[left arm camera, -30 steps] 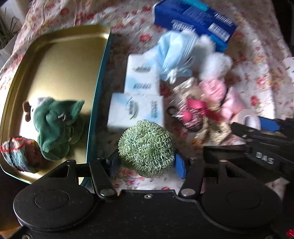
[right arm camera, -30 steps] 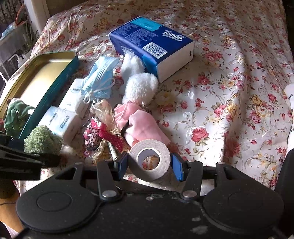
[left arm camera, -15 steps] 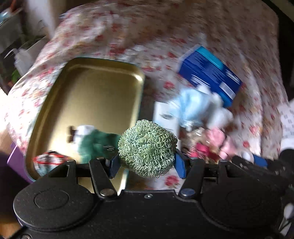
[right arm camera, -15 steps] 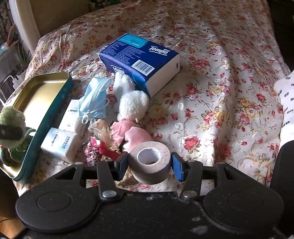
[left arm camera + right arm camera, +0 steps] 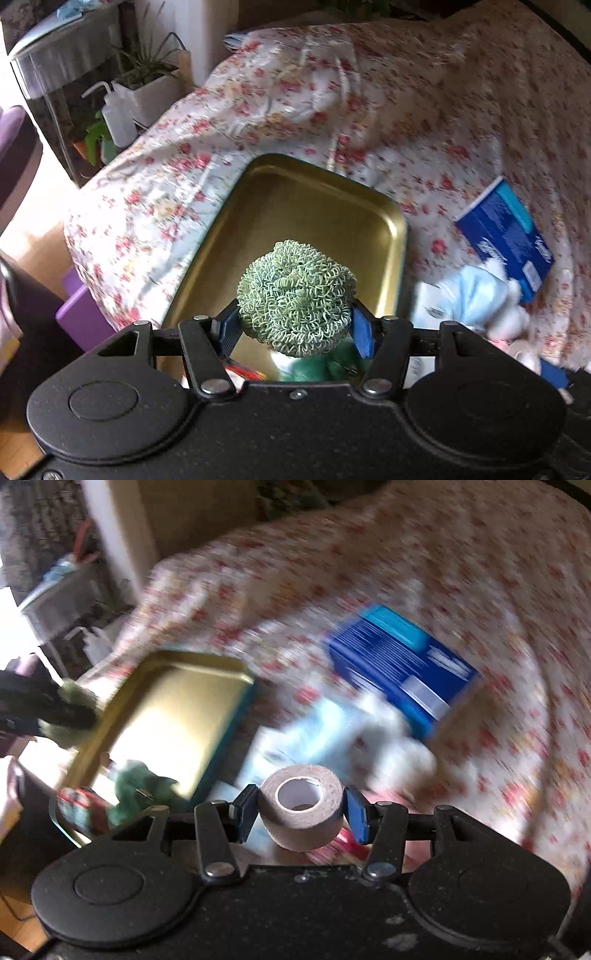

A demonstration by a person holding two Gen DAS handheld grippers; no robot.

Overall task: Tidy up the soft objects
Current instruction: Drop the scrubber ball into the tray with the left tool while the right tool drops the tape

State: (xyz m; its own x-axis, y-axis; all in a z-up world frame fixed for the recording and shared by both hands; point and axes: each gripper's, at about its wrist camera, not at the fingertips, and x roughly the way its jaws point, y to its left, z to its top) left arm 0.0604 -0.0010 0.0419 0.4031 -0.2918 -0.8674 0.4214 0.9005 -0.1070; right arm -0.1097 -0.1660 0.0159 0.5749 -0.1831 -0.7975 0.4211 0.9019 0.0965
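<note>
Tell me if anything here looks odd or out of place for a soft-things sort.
One thing: the right gripper is shut on a tape roll, a firm item. The left gripper grips a green mesh scrubber over the gold tray.

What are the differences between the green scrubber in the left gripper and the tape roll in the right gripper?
The green mesh scrubber is a loose, curly ball, while the tape roll is a smooth, firm ring with an open core. The scrubber is green; the tape roll is beige-brown. The scrubber bulges past the pads of the left gripper, while the tape roll fits between those of the right gripper. Both are lifted and clamped from two sides.
</note>
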